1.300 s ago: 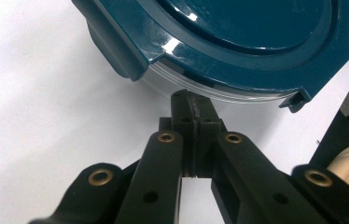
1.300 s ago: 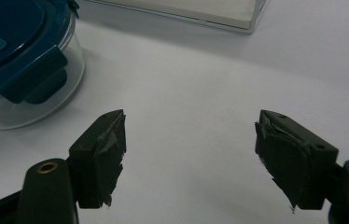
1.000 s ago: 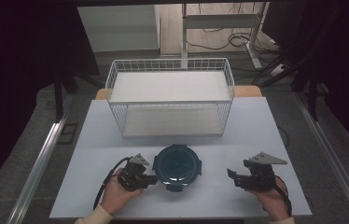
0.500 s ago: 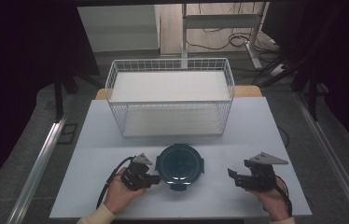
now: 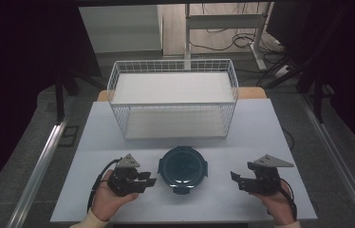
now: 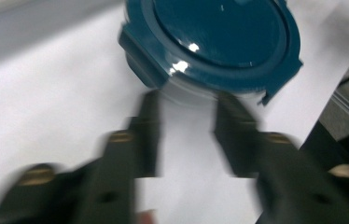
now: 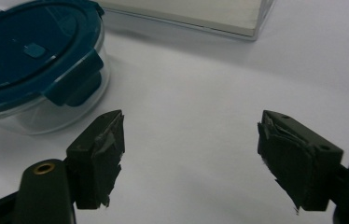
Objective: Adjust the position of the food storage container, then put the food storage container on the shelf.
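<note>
A round clear container with a dark teal clip-on lid [image 5: 182, 167] sits on the white table, in front of a white wire basket [image 5: 173, 97]. My left gripper [image 5: 150, 179] lies just left of the container [image 6: 212, 44], jaws open with a gap between them and pointing at its side, close but apart from it. My right gripper [image 5: 235, 179] rests to the right of the container [image 7: 32, 65], open wide with nothing between its jaws; its torn fingertip pads [image 7: 101, 156] show in the right gripper view.
The wire basket stands at the back middle of the table [image 5: 261, 128], with a white liner on its floor. The table's front edge runs just below both hands. Dark floor, a metal rail [image 5: 38, 166] and cables surround the table.
My left gripper has moved right, closer to the container's side. The right gripper has barely moved.
</note>
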The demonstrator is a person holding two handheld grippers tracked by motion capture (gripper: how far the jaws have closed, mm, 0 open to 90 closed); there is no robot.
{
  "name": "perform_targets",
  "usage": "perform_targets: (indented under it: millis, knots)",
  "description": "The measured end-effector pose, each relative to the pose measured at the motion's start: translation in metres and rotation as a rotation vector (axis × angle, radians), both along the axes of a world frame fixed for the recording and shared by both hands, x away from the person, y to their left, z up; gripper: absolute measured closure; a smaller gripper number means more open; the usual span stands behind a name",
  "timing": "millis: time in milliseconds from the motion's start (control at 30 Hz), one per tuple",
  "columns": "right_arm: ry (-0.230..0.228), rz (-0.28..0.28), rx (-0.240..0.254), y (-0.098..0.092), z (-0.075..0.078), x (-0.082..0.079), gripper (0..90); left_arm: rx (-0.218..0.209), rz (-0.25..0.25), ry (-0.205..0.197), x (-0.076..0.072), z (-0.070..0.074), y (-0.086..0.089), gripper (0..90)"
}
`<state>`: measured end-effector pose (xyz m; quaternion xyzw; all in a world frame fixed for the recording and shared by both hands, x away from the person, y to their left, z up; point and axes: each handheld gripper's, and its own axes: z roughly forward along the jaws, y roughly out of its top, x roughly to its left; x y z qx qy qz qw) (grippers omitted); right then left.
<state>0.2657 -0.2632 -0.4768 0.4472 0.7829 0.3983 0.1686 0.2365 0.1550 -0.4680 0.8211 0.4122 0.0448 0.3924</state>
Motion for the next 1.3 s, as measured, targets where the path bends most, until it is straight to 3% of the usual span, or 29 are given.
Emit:
perform_targets:
  millis: [100,167,400,800,1033,1300]
  knots:
    - [0.012,0.007,0.043,0.000,0.003,-0.001,21.3,-0.026,0.030,-0.009,0.000,0.005,0.003,40.4]
    - [0.005,0.018,0.045,0.001,0.004,-0.002,21.0,-0.043,0.049,-0.002,0.002,0.006,0.007,33.4]
    - [0.011,0.039,0.048,0.005,0.005,-0.003,20.8,-0.076,0.096,0.001,0.005,0.009,0.021,31.9]
    - [0.020,0.043,0.047,0.006,0.004,-0.002,20.6,-0.062,0.108,-0.011,0.005,0.008,0.026,31.8]
    - [0.073,0.039,0.088,0.008,0.011,-0.005,22.2,-0.068,0.105,-0.010,0.009,0.011,0.021,28.5]
    - [0.134,0.049,0.111,0.026,0.015,-0.001,19.8,-0.060,0.088,0.027,0.019,0.016,0.017,21.2]
